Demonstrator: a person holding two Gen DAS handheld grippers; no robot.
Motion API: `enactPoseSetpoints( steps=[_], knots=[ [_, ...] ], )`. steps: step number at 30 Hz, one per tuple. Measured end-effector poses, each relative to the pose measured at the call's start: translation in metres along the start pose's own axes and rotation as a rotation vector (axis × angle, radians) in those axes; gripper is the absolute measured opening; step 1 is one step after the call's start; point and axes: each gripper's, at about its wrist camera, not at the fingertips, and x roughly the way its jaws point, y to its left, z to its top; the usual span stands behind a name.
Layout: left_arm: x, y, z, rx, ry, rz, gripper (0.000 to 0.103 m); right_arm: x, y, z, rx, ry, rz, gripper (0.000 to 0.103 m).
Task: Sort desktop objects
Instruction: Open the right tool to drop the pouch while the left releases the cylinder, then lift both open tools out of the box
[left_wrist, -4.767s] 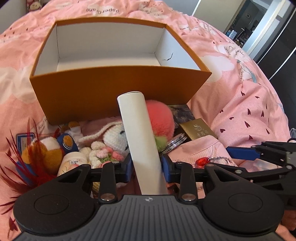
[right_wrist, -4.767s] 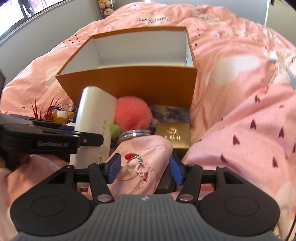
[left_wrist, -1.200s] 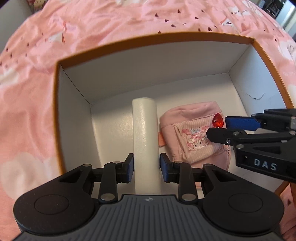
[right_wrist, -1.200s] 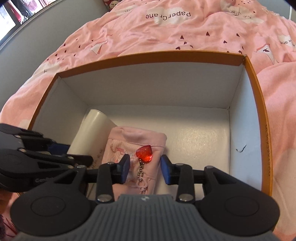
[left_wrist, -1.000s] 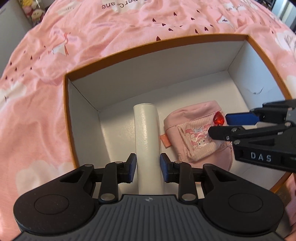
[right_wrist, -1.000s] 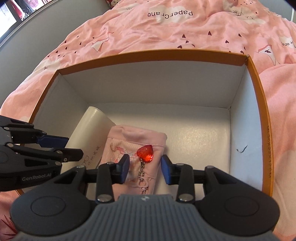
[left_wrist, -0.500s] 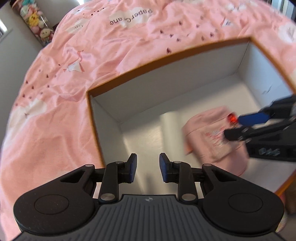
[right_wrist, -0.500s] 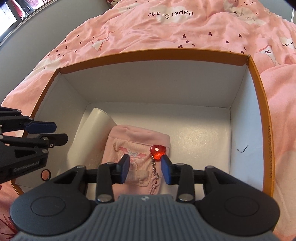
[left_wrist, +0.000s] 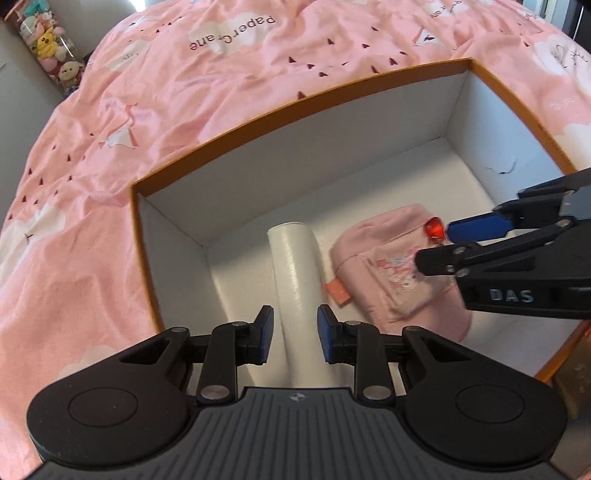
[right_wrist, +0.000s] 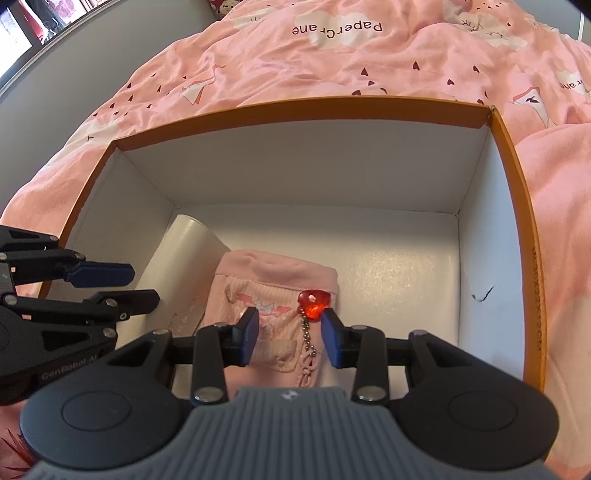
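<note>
Two things lie on the floor of the orange box (left_wrist: 332, 92), and both pairs of tongs hang over them with nothing held.

Left wrist view: the left tongs (left_wrist: 293, 334) stand apart, their blue pads clear of the white tube (left_wrist: 295, 266) on either side. The tube lies flat, straight ahead and below, its long axis running from the box's near wall toward the far wall, in line with the fingers. To its right, just beside it, lies the pink pouch (left_wrist: 391, 277), with the right tongs (left_wrist: 447, 243) above its right part and the red heart charm (left_wrist: 433, 229) at their tip.

Right wrist view: the right tongs (right_wrist: 290, 338) are also parted, straddling the charm's chain without gripping it; the red heart charm (right_wrist: 313, 302) rests on the pink pouch (right_wrist: 273, 291), straight ahead between the pads. The white tube (right_wrist: 184, 258) lies against the pouch's left side, near the box's left wall, under the left tongs (right_wrist: 138, 284).

Both items look delivered, so I judge the next move is lifting straight up and back over the near wall of the orange box (right_wrist: 517, 236) toward whatever is left on the bed (right_wrist: 369, 55).
</note>
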Motion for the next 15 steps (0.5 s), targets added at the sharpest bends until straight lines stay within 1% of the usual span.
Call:
enactPoseSetpoints(
  steps=[3,4,7,12,15],
  knots=[
    [0.001,0.001,-0.002,0.03,0.004,0.081,0.029,0.001,0.0,0.0,-0.001,-0.001,0.0,0.04],
    [0.002,0.002,-0.002,0.032,0.009,0.087,0.028,0.0,0.0,0.0,-0.002,-0.001,0.0,0.04],
    [0.001,0.007,-0.004,0.017,0.012,0.051,0.028,0.001,0.0,0.0,-0.006,0.002,0.001,0.04],
    [-0.011,0.013,-0.006,-0.004,-0.025,0.027,0.028,0.001,0.001,-0.001,-0.005,0.009,0.002,0.04],
    [-0.017,0.019,-0.007,-0.013,-0.04,0.012,0.028,0.002,0.002,-0.001,-0.005,0.01,0.001,0.037]
  ],
)
